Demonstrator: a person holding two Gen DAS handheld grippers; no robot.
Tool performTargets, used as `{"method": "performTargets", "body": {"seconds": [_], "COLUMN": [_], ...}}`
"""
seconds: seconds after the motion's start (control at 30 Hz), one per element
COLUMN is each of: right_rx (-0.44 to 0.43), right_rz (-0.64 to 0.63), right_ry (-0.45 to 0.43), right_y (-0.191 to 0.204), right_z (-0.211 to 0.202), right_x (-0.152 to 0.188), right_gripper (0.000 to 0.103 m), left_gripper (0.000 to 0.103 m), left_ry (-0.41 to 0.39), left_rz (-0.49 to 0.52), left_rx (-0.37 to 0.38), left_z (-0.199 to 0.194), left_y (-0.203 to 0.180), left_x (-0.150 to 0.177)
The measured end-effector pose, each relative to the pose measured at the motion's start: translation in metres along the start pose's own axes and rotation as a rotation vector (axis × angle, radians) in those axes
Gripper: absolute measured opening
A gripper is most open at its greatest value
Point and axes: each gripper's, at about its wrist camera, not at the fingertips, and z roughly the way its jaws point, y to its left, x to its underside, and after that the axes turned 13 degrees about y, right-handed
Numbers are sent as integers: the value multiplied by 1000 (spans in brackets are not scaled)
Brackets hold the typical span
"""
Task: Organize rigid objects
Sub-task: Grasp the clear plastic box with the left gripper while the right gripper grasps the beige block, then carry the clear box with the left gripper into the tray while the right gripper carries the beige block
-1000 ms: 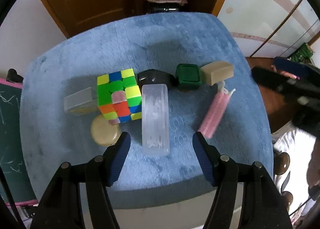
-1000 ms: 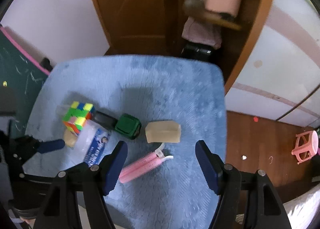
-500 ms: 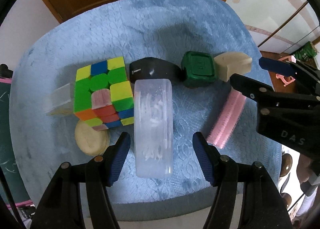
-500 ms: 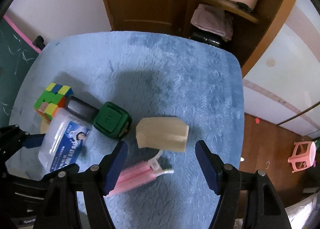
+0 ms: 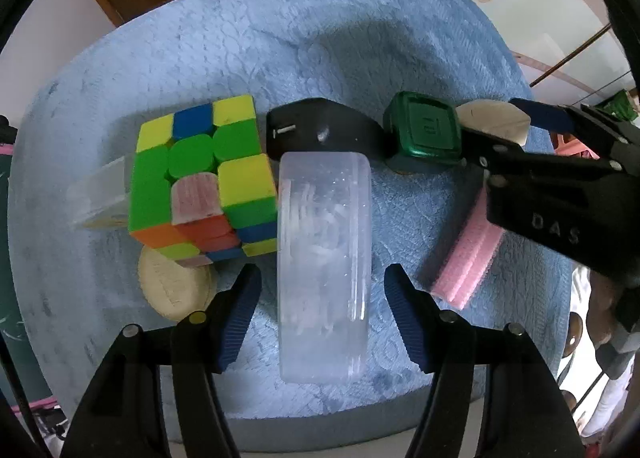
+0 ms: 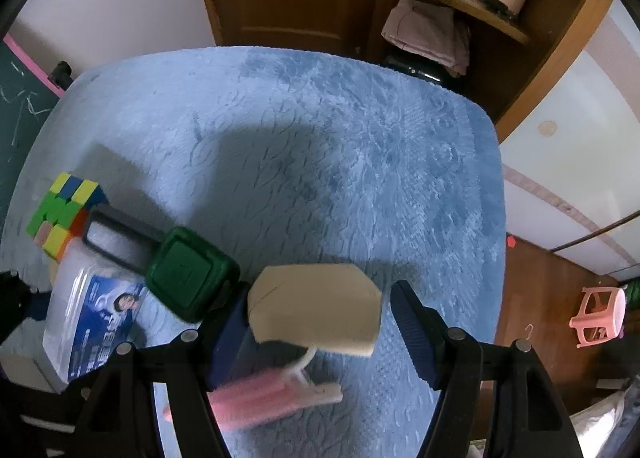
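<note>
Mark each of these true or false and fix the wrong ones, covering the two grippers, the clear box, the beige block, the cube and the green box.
1. The left gripper is open, its blue pads either side of the clear plastic box. True.
2. The right gripper is shut on the dark green square box. False: it is open around the beige foam block; the green box lies just outside its left finger.
3. The multicoloured puzzle cube stands right beside the clear box. True.
4. The pink ridged brush lies on top of the beige block. False: it lies on the blue fleece mat, nearer the camera than the block.
5. The black curved object lies beyond the clear box's far end. True.
</note>
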Motion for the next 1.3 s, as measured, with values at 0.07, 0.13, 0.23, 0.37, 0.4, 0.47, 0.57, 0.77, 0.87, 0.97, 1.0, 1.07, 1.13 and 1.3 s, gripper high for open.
{"method": "performTargets", "body": {"seconds": [0.07,0.13,0.23,0.37,0.4,0.47,0.57,0.77,0.87,0.97,1.0,1.07,1.13,1.3], "right_rx": [4,0,-13,-10,-8,-14,-29,-66,-104,-140,-153,-167,-188,-234], "right_rz": [0,-2,4,8,11,17,25,41,53,57,55,48,40,8], "right_ry": [8,24,25,17,14,-1,-28,-87,-126,-171,-193,-220,-258,-346], "right_y": [0,0,0,0,0,1,1,0,-1,5,8,15,26,56], "right_z": [4,9,12,10,8,3,-10,-43,-67,-94,-107,-124,-147,-194], "right_x": [-3,-6,-7,-3,-2,2,8,27,41,59,68,80,97,151], "right_gripper": [71,65,63,63,63,63,63,63,63,63,63,63,63,63], "left_gripper": [62,56,43,38,37,37,37,37,37,37,37,37,37,37], "left_ry": [6,22,38,31,27,20,15,-22,-51,-99,-114,-142,-176,-246], "left_rz": [-3,-11,-27,-35,-33,-32,-35,-15,-8,15,24,45,72,117], "left_rx": [0,2,0,-8,-10,-10,16,55,78,84,84,80,67,15], "left_z": [3,6,10,11,11,10,6,-22,-45,-74,-84,-101,-119,-156], "left_y": [-3,-2,0,1,1,2,2,-1,-2,-3,-3,1,-1,-3], "left_x": [-1,-1,-3,-4,-4,1,8,24,36,58,65,77,96,140]}}
